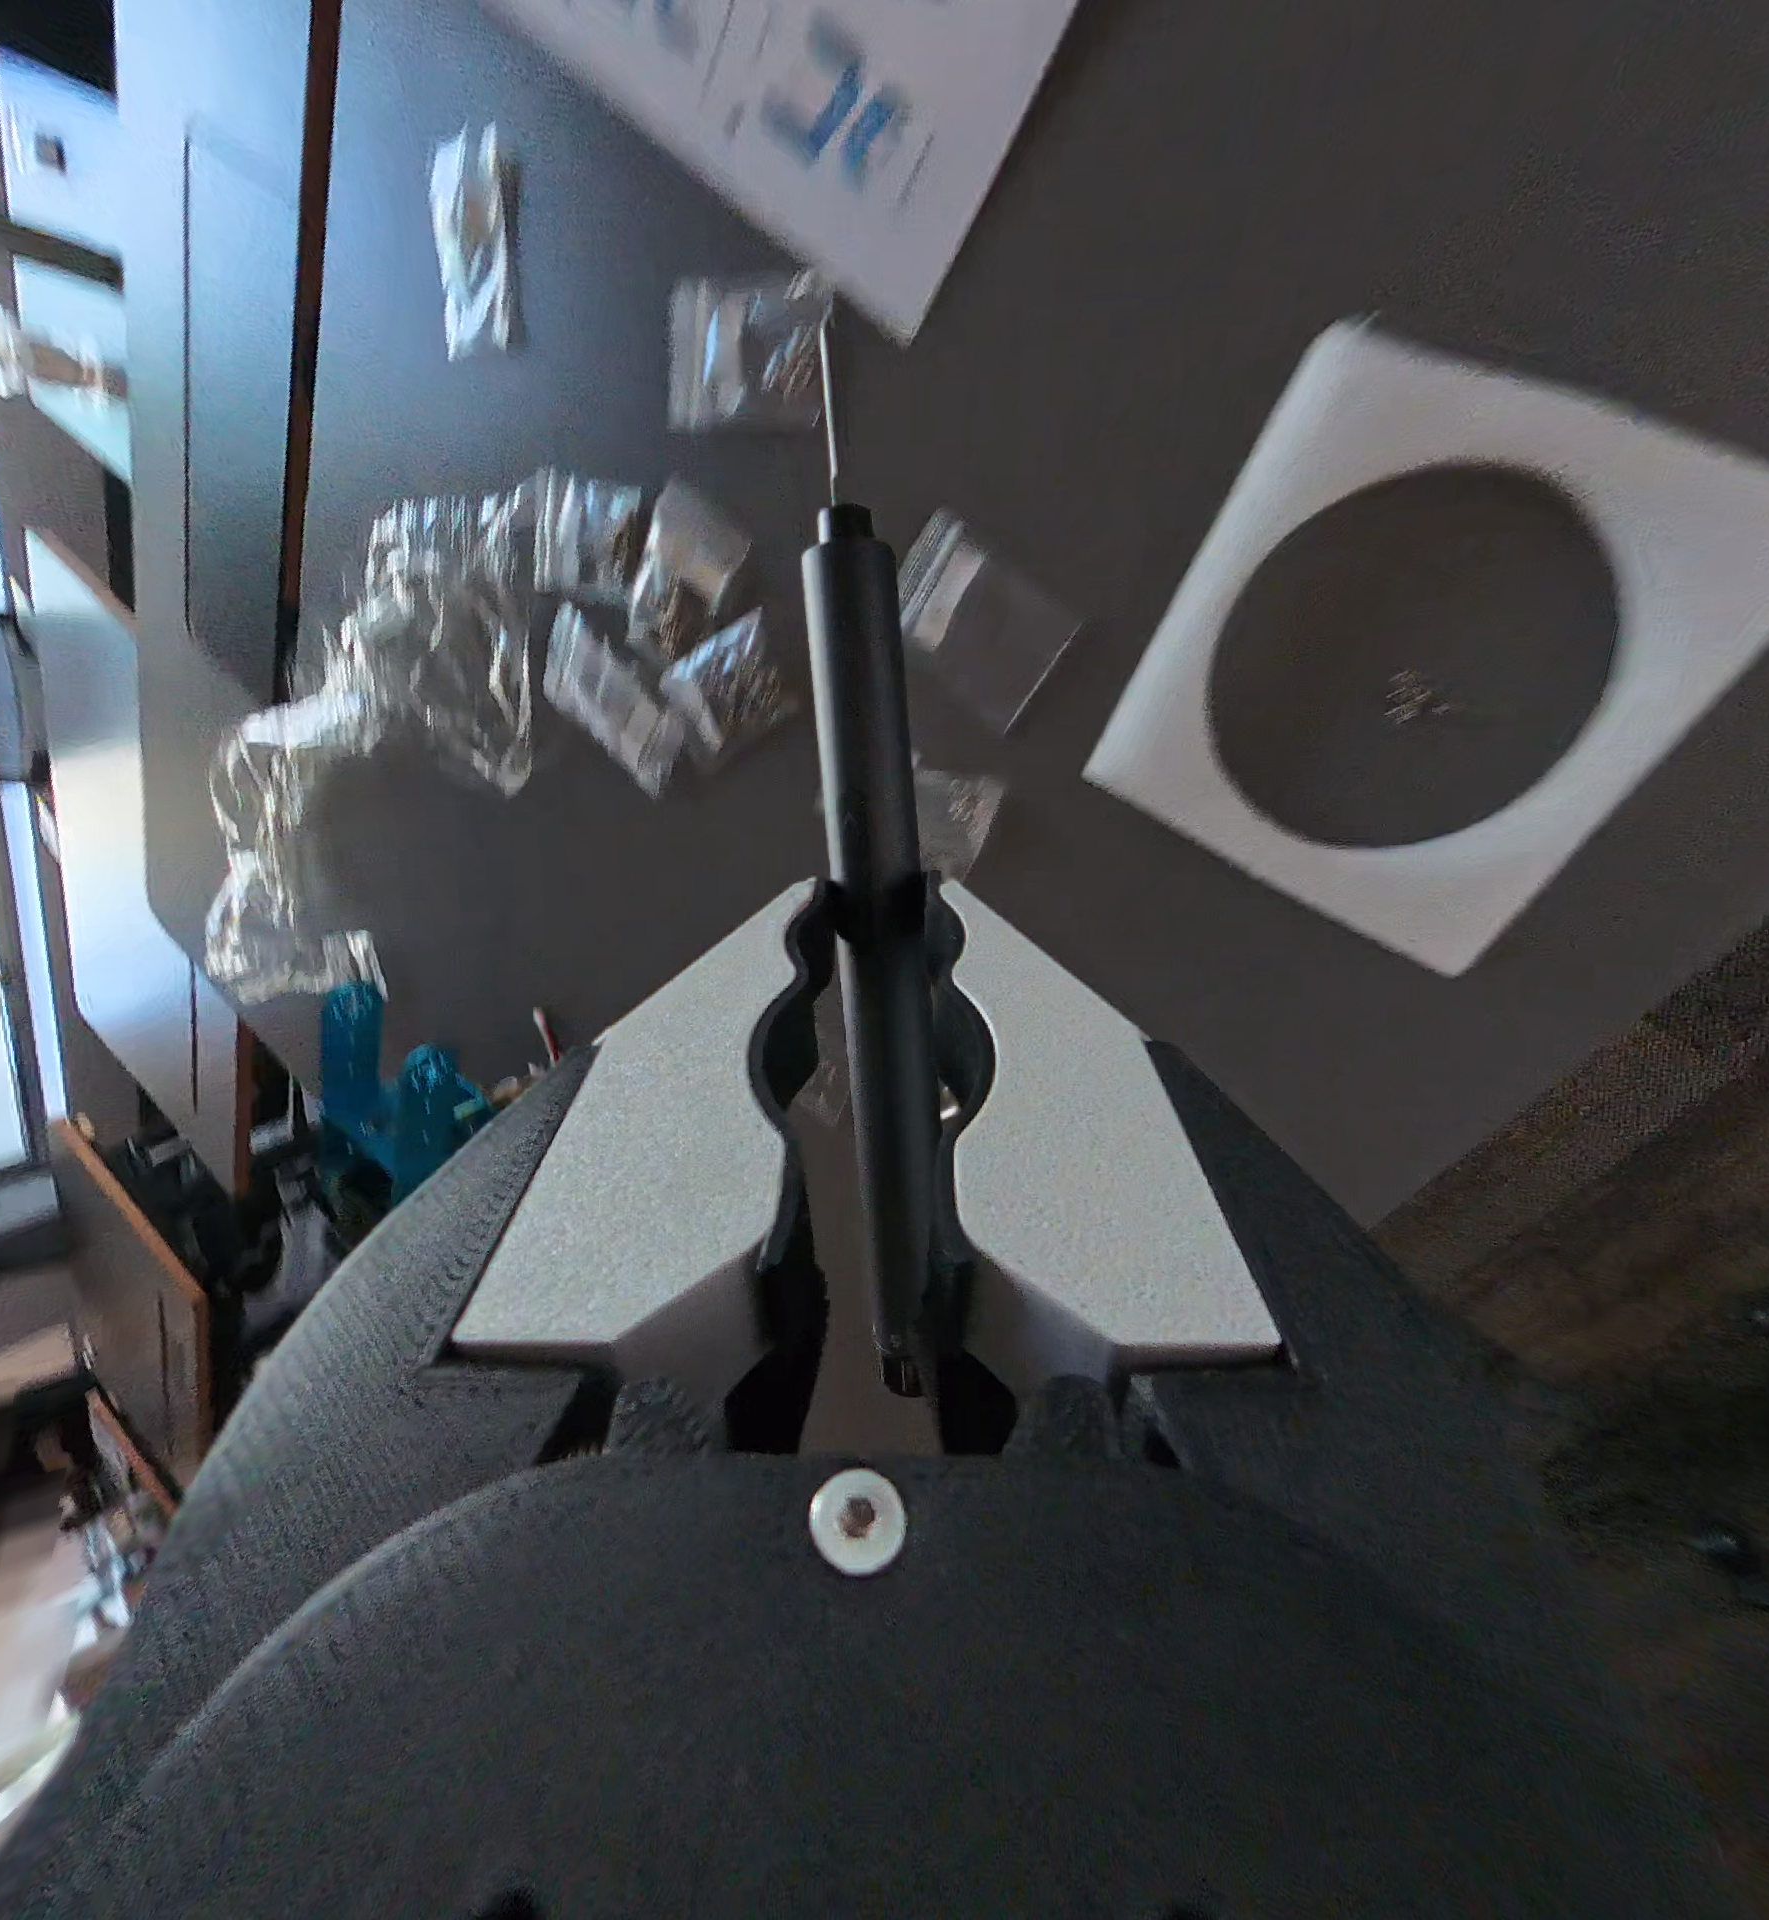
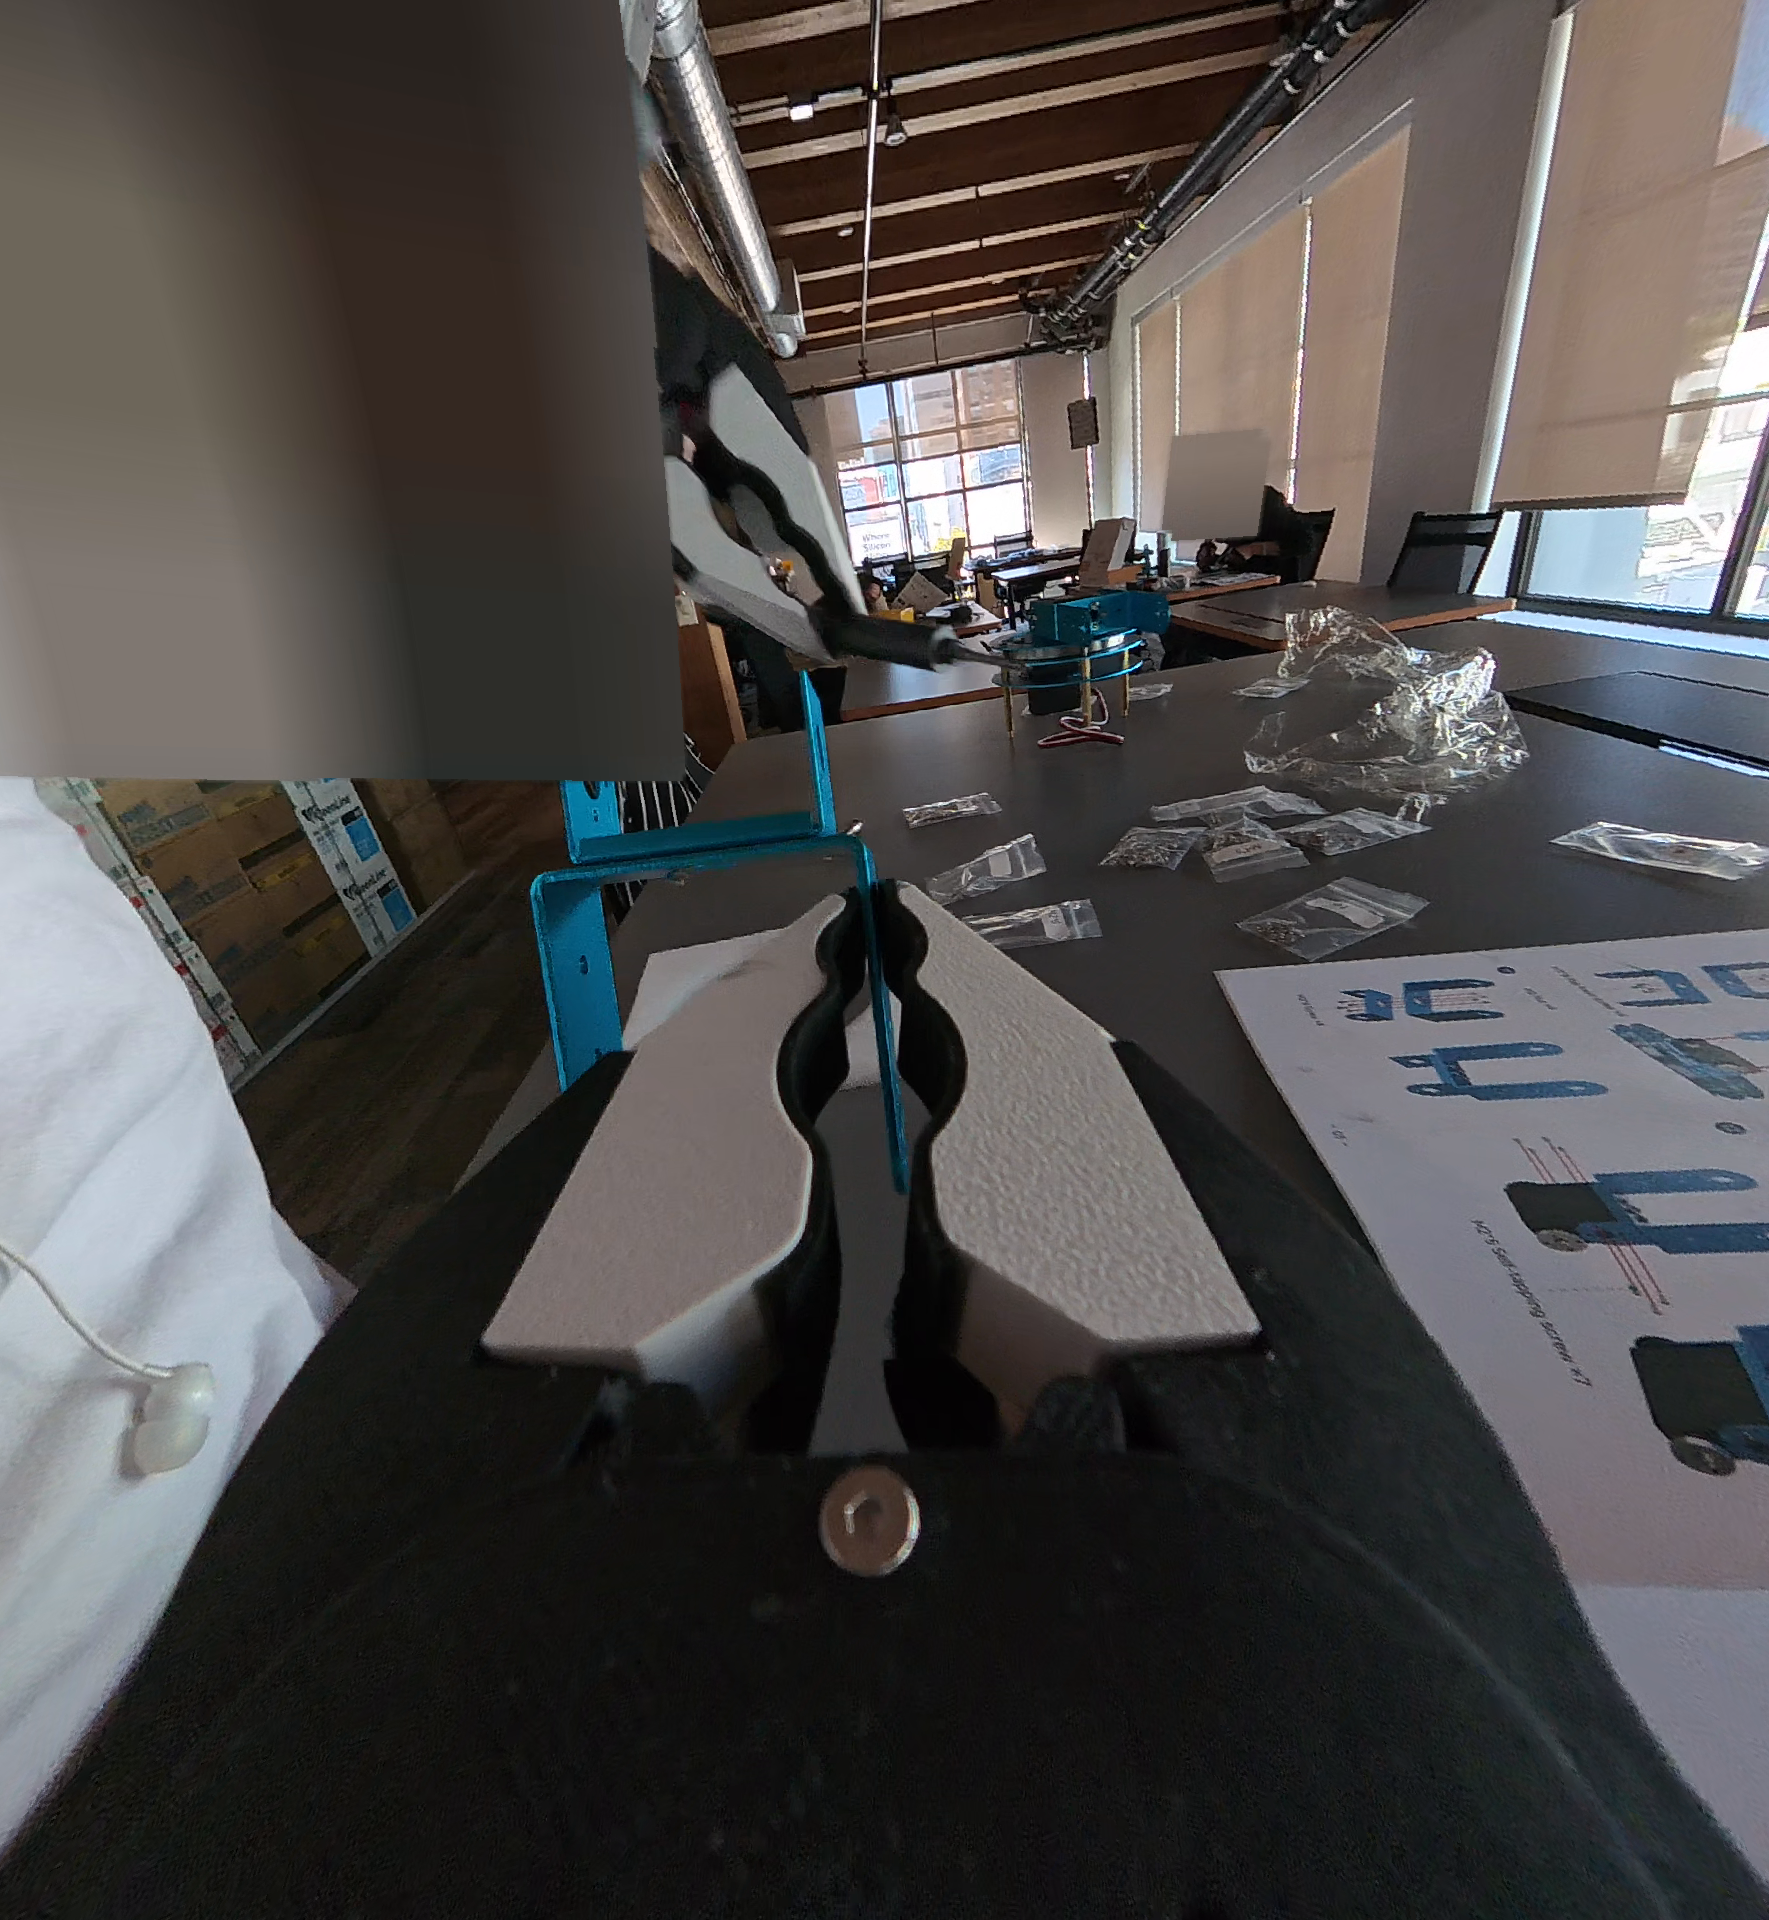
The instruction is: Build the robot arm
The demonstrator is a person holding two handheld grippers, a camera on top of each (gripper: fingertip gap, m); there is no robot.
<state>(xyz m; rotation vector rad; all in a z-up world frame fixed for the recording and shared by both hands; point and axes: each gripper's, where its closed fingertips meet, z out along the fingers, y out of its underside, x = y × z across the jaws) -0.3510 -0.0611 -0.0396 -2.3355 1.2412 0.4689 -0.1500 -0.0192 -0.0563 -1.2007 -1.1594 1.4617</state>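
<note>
A long open-plan workshop with timber ceiling beams and shaded windows forms the background; in the foreground we see a dark grey table (image 2: pixel 1223 790) strewn with parts.

We note the left gripper (image 1: pixel 875 904) with its jaws pressed onto a black precision screwdriver (image 1: pixel 864 727), gripped along the barrel so that the thin bit points forward, away from the camera. In the right wrist view we see the same gripper raised above the table's near-left corner, its tool angled toward a blue turntable assembly on brass standoffs (image 2: pixel 1077 649) farther back; the bit touches nothing that we can make out.

We see the right gripper (image 2: pixel 878 904) pinching one thin wall of a blue metal U-bracket (image 2: pixel 693 862), held upright with its flat faces free, and a second blue bracket piece rises just behind it. The bracket hangs near the table's left edge, beyond which the wooden floor drops away.

Small zip bags of hardware (image 2: pixel 1212 842) lie scattered mid-table, with crumpled clear plastic wrap (image 2: pixel 1389 696) behind them. A printed instruction sheet (image 2: pixel 1545 1195) covers the near right, and a white foam square with a round cut-out (image 1: pixel 1462 644) lies close by. Bare table shows between bracket and bags.
</note>
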